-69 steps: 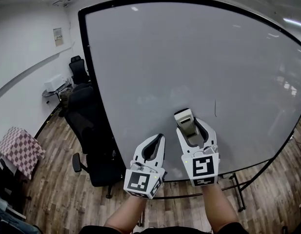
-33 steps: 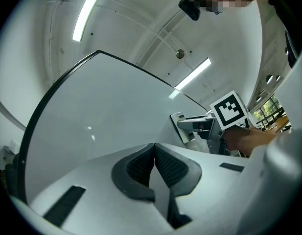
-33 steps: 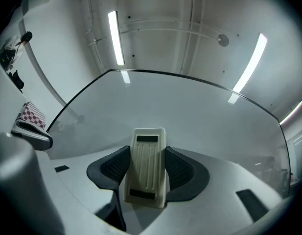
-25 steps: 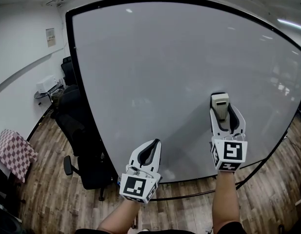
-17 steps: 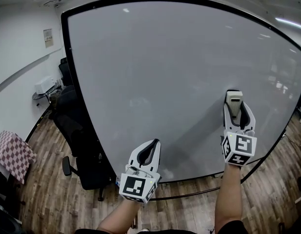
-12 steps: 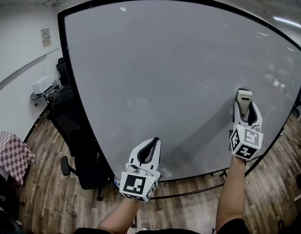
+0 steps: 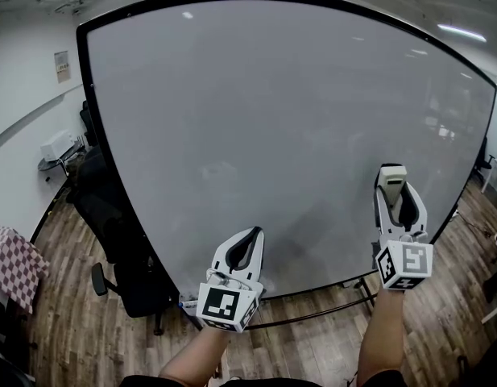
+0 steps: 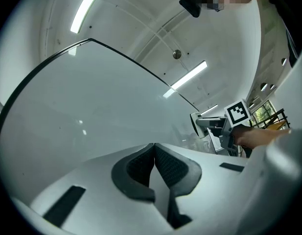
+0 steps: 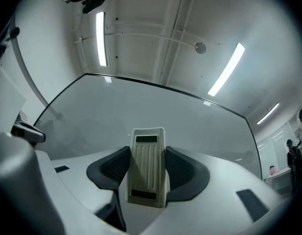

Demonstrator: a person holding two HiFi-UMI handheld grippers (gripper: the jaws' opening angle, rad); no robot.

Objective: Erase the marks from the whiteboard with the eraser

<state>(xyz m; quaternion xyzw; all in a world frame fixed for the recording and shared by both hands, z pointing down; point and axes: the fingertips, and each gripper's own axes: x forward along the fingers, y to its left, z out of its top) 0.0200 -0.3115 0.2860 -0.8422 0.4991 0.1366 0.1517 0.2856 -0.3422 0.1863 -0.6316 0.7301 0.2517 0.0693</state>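
The big black-framed whiteboard (image 7: 288,103) fills the head view, and I see no dark mark on it. My right gripper (image 7: 392,190) is shut on a cream eraser (image 7: 391,176), held up against the board's lower right; contact is not clear. In the right gripper view the ribbed eraser (image 9: 148,165) stands upright between both pads of the right gripper (image 9: 148,155). My left gripper (image 7: 251,236) hangs low at the board's bottom middle. In its own view the left gripper (image 8: 154,150) is shut with nothing inside, and the eraser (image 8: 196,126) shows far to the right.
Black office chairs (image 7: 119,252) stand at the board's left edge. A checked cloth (image 7: 8,266) covers a table at far left. The board's stand bar (image 7: 312,316) runs low over the wooden floor (image 7: 71,329).
My right gripper has carried the eraser rightwards across the board, then a little down. The short dark stroke seen in the earliest frame no longer shows. The left gripper has stayed put.
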